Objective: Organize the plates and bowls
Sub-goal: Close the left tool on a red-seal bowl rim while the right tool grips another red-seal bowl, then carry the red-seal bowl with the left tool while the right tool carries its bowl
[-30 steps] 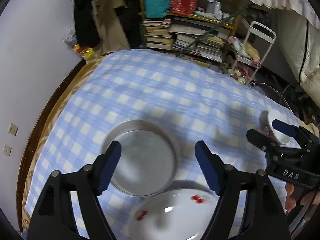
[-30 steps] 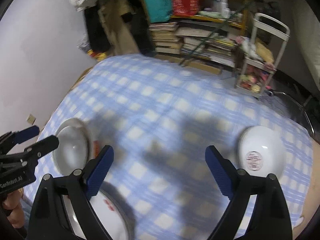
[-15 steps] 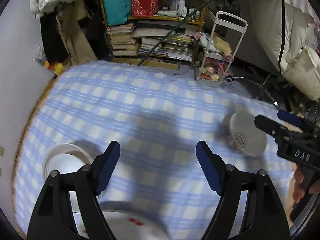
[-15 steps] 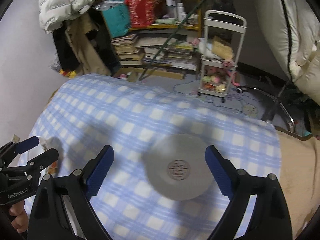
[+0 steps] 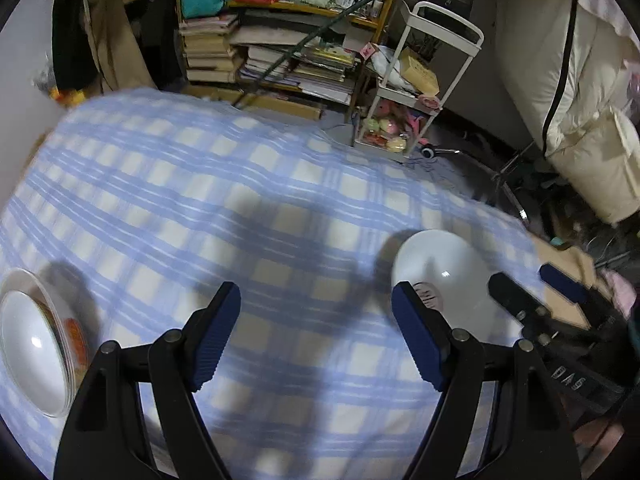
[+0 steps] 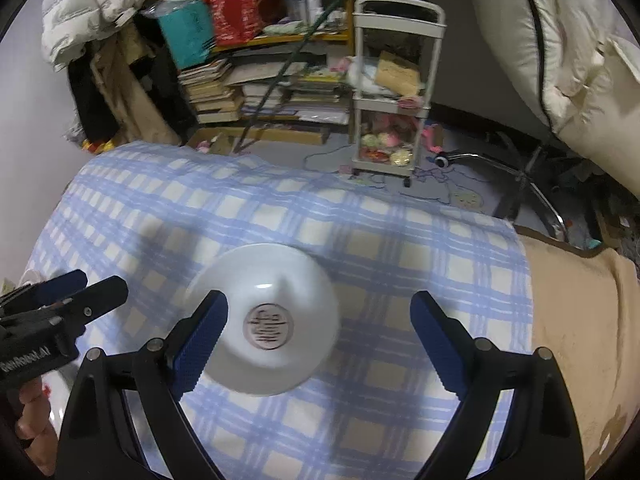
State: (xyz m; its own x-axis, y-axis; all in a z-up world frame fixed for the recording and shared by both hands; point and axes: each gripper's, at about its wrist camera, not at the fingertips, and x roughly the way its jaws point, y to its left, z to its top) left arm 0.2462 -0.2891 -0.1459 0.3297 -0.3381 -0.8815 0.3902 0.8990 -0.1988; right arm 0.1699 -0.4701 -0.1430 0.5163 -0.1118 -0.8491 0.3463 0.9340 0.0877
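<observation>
On the blue checked cloth [image 6: 400, 248], a white bowl [image 6: 264, 320] lay upside down, apparently, between the right gripper's [image 6: 320, 328] spread, empty jaws. Left gripper [image 5: 316, 332] also gaped empty left of that bowl; another bowl [image 5: 36, 344] sat far left.

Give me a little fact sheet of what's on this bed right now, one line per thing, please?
surface: blue and white checked cloth
upside-down white bowl: on the cloth, round mark on its base, below the right gripper
right gripper fingers: wide apart, holding nothing
left gripper: fingers wide apart, holding nothing
upright white bowl: at the left edge of the left view, orange pattern outside
background: bookshelf, white trolley
</observation>
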